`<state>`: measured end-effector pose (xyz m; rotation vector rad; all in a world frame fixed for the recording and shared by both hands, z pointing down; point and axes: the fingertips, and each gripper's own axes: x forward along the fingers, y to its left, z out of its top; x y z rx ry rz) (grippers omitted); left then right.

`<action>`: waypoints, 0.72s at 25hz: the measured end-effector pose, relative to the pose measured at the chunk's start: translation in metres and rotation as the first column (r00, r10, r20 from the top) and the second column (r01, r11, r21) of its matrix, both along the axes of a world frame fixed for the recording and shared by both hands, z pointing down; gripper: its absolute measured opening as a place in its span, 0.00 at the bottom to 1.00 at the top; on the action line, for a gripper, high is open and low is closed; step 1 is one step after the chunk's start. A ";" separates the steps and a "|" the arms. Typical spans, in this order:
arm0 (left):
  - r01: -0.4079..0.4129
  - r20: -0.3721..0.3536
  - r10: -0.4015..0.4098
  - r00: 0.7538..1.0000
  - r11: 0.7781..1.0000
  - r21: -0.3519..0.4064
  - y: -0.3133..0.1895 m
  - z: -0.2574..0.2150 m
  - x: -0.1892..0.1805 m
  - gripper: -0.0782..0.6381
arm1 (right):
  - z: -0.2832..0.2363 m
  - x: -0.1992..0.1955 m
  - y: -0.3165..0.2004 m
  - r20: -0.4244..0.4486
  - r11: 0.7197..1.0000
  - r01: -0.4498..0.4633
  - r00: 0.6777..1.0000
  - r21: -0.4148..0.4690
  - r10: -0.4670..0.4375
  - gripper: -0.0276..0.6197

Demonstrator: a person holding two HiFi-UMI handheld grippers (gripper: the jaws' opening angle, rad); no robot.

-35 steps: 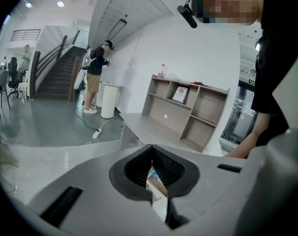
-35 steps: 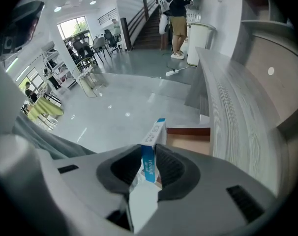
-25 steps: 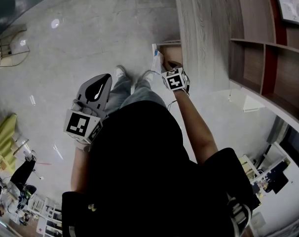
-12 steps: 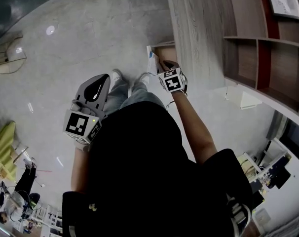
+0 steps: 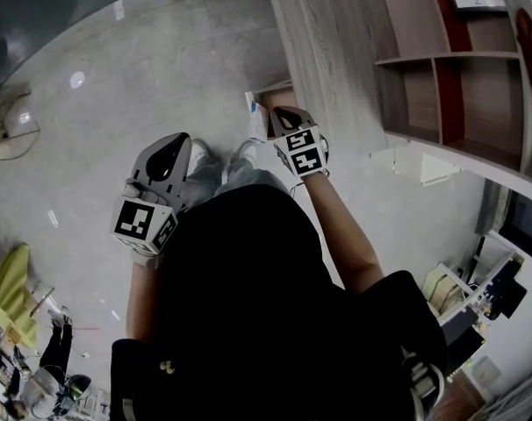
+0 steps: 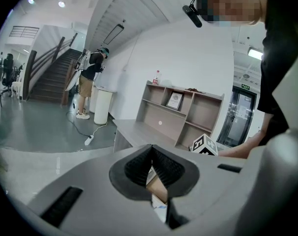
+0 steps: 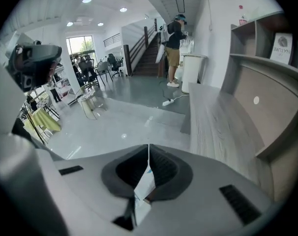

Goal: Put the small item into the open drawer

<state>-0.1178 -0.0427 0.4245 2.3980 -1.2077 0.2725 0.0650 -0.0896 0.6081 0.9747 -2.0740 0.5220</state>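
Grey floor (image 5: 117, 103); left tongs (image 5: 178, 141) pressed together, right tongs (image 5: 280, 112) pressed together by open drawer (image 5: 270, 90)

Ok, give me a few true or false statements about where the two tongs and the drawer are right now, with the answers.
1. The left tongs and the right tongs both have their jaws together. True.
2. The drawer in the desk is closed. False: it is pulled open.
3. The right tongs is at the open drawer. True.
4. The left tongs reaches into the drawer. False: it hangs over the floor, apart from the drawer.
5. The shelf unit has nothing in it. False: a framed picture stands in one compartment.
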 end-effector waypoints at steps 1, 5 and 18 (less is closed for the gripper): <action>-0.005 -0.002 0.005 1.000 1.000 0.005 -0.002 -0.001 0.000 0.11 | -0.011 -0.002 -0.002 0.011 1.000 -0.001 1.000 0.020 0.001 0.07; -0.026 -0.010 0.026 1.000 0.999 0.032 -0.010 -0.006 0.004 0.11 | -0.052 -0.007 -0.009 0.056 0.995 -0.010 0.998 0.098 0.004 0.07; -0.071 -0.031 0.076 0.997 0.988 0.133 -0.040 -0.033 0.011 0.11 | -0.179 -0.019 -0.014 0.222 0.926 -0.019 0.973 0.378 -0.070 0.07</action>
